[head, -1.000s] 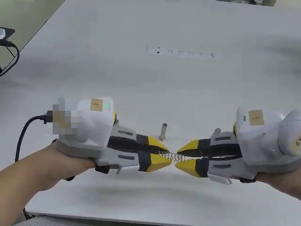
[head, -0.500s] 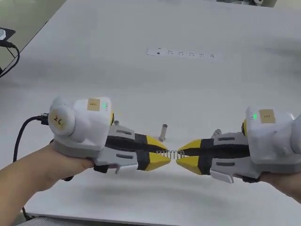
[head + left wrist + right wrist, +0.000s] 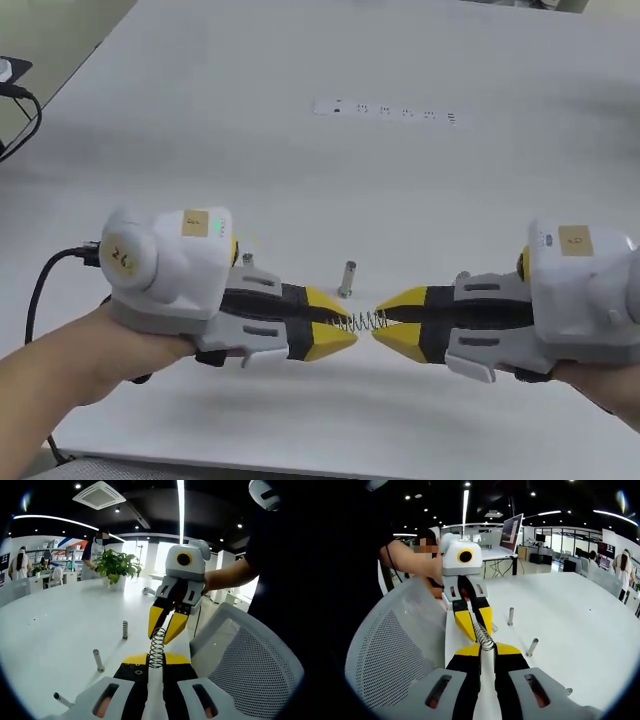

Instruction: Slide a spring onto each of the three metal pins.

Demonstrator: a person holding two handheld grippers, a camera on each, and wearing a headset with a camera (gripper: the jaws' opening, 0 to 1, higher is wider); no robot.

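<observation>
On the worktop (image 3: 300, 190) one pin (image 3: 348, 278) stands upright. Just before the pin, off the worktop, is the spring (image 3: 362, 322) — the left gripper (image 3: 345, 326) reaches it from the pin's left, the right gripper (image 3: 380, 326) from its right. A power strip (image 3: 385, 110) lies well behind the pin.

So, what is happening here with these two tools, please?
A person works above a white table with a tool in each hand. The left hand-held gripper and the right hand-held gripper are each shut on one end of the same small spring, which spans the gap between them, off the table. Just behind it, a metal pin stands upright and looks bare. This spring is not yet on a pin.
</observation>
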